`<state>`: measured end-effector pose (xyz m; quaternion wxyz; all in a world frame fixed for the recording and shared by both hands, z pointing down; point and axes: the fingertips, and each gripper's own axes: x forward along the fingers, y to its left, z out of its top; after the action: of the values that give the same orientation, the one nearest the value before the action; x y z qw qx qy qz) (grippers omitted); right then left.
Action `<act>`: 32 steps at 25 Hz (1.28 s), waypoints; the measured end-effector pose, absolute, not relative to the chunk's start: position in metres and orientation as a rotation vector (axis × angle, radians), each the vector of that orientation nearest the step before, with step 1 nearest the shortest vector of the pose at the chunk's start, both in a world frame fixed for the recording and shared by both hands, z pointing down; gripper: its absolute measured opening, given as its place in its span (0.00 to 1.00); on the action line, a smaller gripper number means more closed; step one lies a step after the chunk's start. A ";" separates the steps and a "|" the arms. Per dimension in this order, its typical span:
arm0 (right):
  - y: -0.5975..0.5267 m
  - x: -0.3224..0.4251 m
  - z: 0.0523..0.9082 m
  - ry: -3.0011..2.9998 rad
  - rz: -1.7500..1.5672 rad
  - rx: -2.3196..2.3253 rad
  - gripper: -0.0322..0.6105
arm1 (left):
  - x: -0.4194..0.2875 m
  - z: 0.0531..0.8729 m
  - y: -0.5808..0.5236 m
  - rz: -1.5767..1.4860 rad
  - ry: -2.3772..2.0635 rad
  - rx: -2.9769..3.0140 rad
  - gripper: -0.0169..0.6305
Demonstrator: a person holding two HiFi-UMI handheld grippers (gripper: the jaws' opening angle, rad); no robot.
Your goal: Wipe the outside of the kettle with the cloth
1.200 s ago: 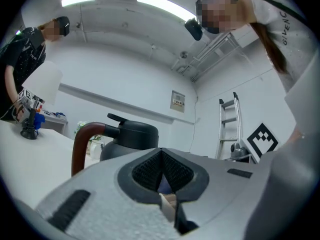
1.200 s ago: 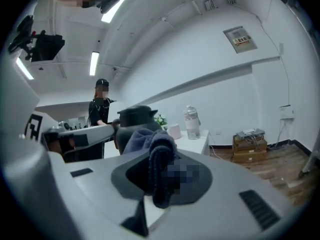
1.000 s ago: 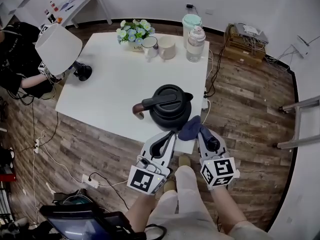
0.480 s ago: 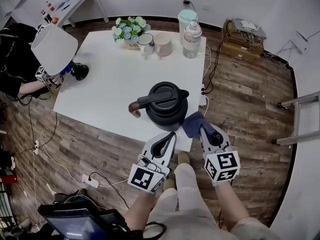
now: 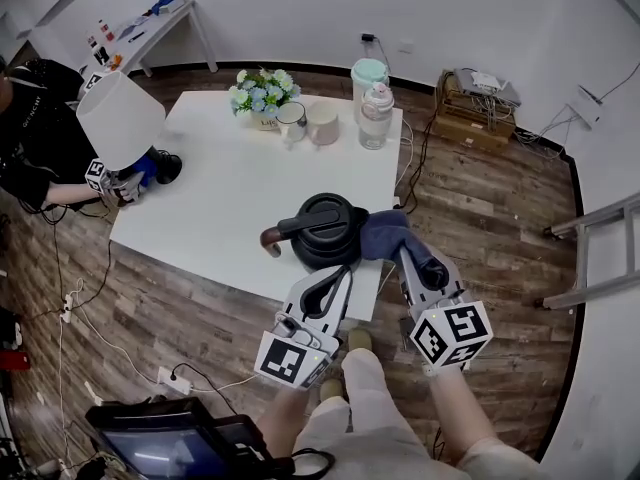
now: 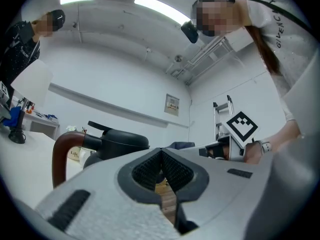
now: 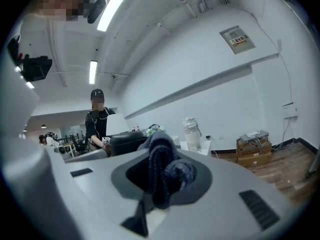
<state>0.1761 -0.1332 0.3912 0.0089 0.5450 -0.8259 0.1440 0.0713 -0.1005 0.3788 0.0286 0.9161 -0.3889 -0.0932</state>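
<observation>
A black kettle [image 5: 323, 228] with a brown-tipped handle [image 5: 269, 238] stands near the front edge of the white table [image 5: 220, 183]. My right gripper [image 5: 410, 258] is shut on a dark blue cloth [image 5: 384, 233], which lies against the kettle's right side. In the right gripper view the cloth [image 7: 165, 176] bunches between the jaws, with the kettle [image 7: 127, 143] behind it. My left gripper [image 5: 338, 271] hangs just in front of the kettle, shut with nothing held. In the left gripper view the kettle [image 6: 117, 139] shows above the closed pads [image 6: 150, 170].
At the table's far side stand a flower pot [image 5: 258, 86], two mugs [image 5: 291, 120], a clear bottle [image 5: 373, 113] and a mint canister [image 5: 368, 73]. A white lamp [image 5: 120, 118] and a person in black [image 5: 40, 138] are at the left. A stepladder [image 5: 600, 228] stands on the right.
My right gripper has carried the cloth up and left, from below the table's front edge onto the kettle's right side. The left gripper has stayed where it was.
</observation>
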 end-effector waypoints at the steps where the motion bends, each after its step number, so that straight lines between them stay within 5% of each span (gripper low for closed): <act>1: -0.135 0.174 0.401 -2.563 0.456 1.695 0.15 | 0.070 0.377 -0.101 -0.294 -1.202 2.823 0.04; 18: -0.156 0.162 0.541 -2.304 0.474 1.457 0.15 | 0.030 0.414 -0.108 -0.277 -1.317 2.689 0.04; 32: -0.210 0.159 0.373 -2.777 0.100 1.161 0.15 | 0.017 0.383 -0.116 -0.220 -1.350 2.699 0.04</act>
<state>0.1591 -0.2104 0.3727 0.0648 0.3847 -0.9202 0.0332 0.0173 -0.1155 0.3832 0.0576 0.8905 -0.4455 -0.0726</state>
